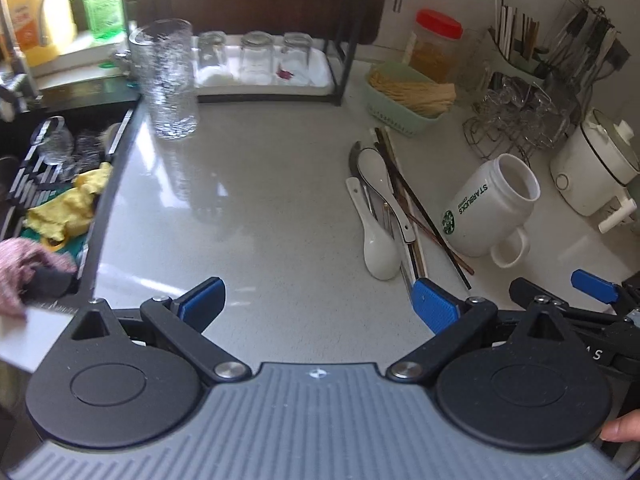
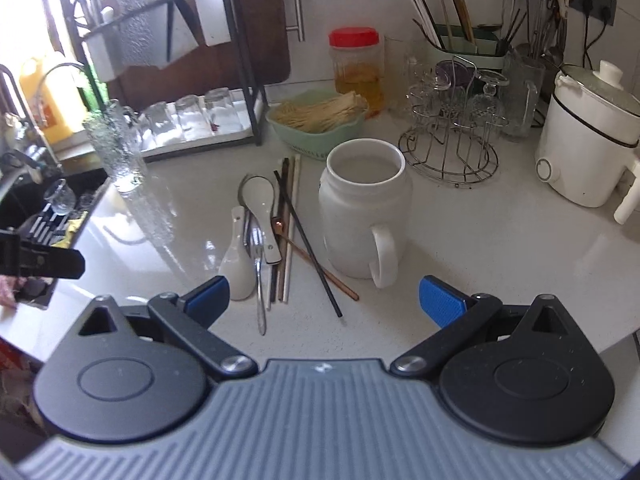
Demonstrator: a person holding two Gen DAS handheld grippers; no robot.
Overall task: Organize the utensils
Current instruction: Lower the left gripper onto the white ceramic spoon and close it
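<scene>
While the left tongs point(image 1: 318, 304) stand wide open and empty in the left wrist view, the utensils point(image 1: 394, 208) lie ahead and to their right on the surface point(image 1: 248, 200). The pile holds two white spoons point(image 1: 378, 246), a metal spoon and several chopsticks point(image 1: 424, 216). Long axes run roughly away from the camera, handles fanning toward the near edge. One blue pad point(image 1: 434, 306) sits just beside the pile's near end; whether it touches cannot be told. A mug point(image 1: 486, 210) stands just right of the pile, empty as far as its mouth shows. At the right edge the right tongs point(image 1: 592, 286) enter, state unclear from here. A sink point(image 1: 52, 168) at left holds glassware and a yellow cloth point(image 1: 76, 204).

Seen from the right wrist view, the right tongs point(image 2: 324, 300) are wide open and empty. The pile lies directly ahead, slightly left of centre, the near tips of the metal spoon point(image 2: 260, 280) and a black chopstick point(image 2: 310, 248) reaching between the pads. The mug stands upright, handle toward the camera, touching or nearly touching the chopsticks. Judgement: the right tongs are better aligned, but the lengthwise axes call for a wrist turn to close across a shaft. At the back a holder point(image 2: 466, 46) already carries upright chopsticks, the likely destination, well apart from the pile. A green basket point(image 2: 318, 126) holds noodles.
</scene>
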